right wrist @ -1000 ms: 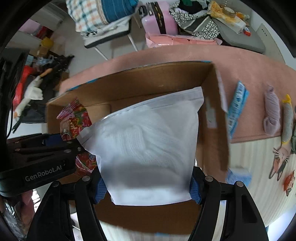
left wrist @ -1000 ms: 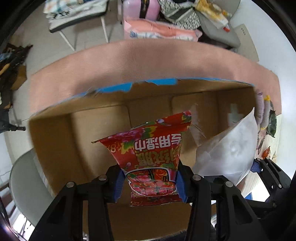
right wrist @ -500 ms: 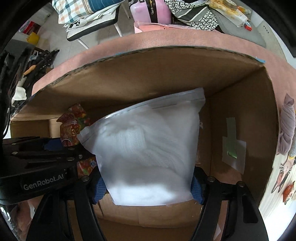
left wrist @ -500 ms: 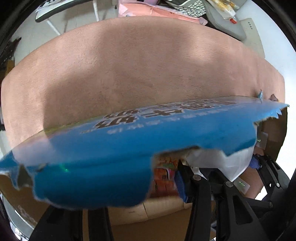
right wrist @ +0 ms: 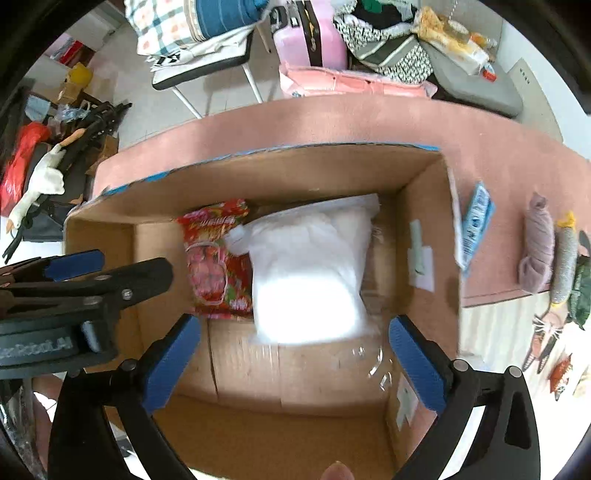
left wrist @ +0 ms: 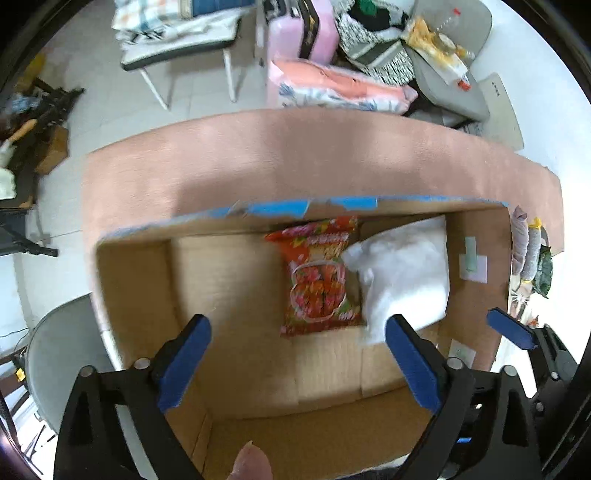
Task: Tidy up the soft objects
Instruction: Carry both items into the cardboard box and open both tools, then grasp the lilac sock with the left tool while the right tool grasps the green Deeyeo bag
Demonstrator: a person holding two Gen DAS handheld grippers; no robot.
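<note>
An open cardboard box (left wrist: 140,280) (right wrist: 424,192) stands on a pink mat. Inside it a red printed packet (left wrist: 317,277) (right wrist: 214,266) lies flat on the box floor, with a white plastic bag (left wrist: 402,273) (right wrist: 306,273) beside it on the right, overlapping its edge. My left gripper (left wrist: 299,362) is open and empty above the box's near side. My right gripper (right wrist: 295,358) is open and empty above the box, just before the white bag. The left gripper also shows at the left of the right wrist view (right wrist: 74,280).
On the mat right of the box lie a blue packet (right wrist: 476,218), a pink yarn skein (right wrist: 535,247) and a grey-yellow soft toy (right wrist: 565,266). Behind the mat stand a chair (right wrist: 207,62), a pink suitcase (right wrist: 310,33) and piled clothes.
Both grippers have opened and pulled back up out of the box. The red packet and the white bag, held before, now lie on the box floor.
</note>
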